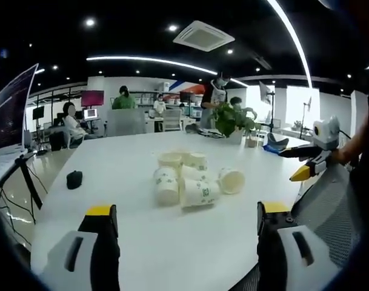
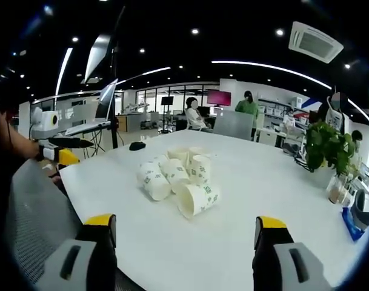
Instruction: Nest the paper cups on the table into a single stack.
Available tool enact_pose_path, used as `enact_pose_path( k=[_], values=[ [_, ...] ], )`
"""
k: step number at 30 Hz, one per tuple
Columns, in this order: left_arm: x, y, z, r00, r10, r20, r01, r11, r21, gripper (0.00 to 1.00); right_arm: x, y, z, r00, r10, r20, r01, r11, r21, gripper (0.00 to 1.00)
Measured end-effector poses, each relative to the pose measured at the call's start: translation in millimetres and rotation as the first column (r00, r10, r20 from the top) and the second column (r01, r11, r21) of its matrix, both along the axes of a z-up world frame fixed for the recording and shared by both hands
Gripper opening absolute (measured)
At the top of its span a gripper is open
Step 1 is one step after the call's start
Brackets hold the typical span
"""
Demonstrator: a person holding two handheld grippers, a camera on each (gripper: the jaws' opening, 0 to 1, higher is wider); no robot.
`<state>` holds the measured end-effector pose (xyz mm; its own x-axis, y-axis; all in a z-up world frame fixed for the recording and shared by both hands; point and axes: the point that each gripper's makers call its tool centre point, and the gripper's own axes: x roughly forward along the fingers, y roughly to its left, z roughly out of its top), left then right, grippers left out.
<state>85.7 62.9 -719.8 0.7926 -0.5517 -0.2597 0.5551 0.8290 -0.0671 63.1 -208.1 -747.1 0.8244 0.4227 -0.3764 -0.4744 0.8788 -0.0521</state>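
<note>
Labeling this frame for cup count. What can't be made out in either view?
- Exact cup count: the white paper cups with green print lie clustered, near ones hiding far ones, in both views.
- Green print: too small to read.
- Small black object on the white round table: too small to identify.
- Blue item: cut off by the right gripper view's edge.

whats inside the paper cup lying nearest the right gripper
The paper cup lies on its side on the table, mouth toward the camera. Its inside looks empty; the deepest part is too shadowed to confirm.
</note>
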Motion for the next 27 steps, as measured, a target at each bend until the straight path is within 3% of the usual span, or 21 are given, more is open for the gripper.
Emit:
enact_pose_path(
  k=[5,9,16,27],
  values=[
    [5.5,-3.1,1.1,1.0,-0.02,-0.014,0.02,0.999,0.034,0.9,0.2,-0.9,-0.2,1.0,-0.005,0.001,0.005,1.0,-0.001,0.95],
    [9.3,-10.0,-0.2,0.997,-0.077,-0.026,0.078,0.995,0.056,0.77,0.7,-2.2,-0.3,1.0,-0.01,0.003,0.01,1.0,-0.001,0.95],
    [26.0,-19.9,-1.2,0.992,-0.11,-0.061,0.112,0.993,0.026,0.69,0.8,-2.3,0.9,1.0,-0.014,0.005,0.014,1.0,-0.002,0.95],
    [52.6,-40.4,-12.7,0.983,-0.159,-0.096,0.164,0.985,0.045,0.55,0.3,-1.3,0.9,1.0,-0.013,0.0,0.013,1.0,-0.005,0.93]
  ],
)
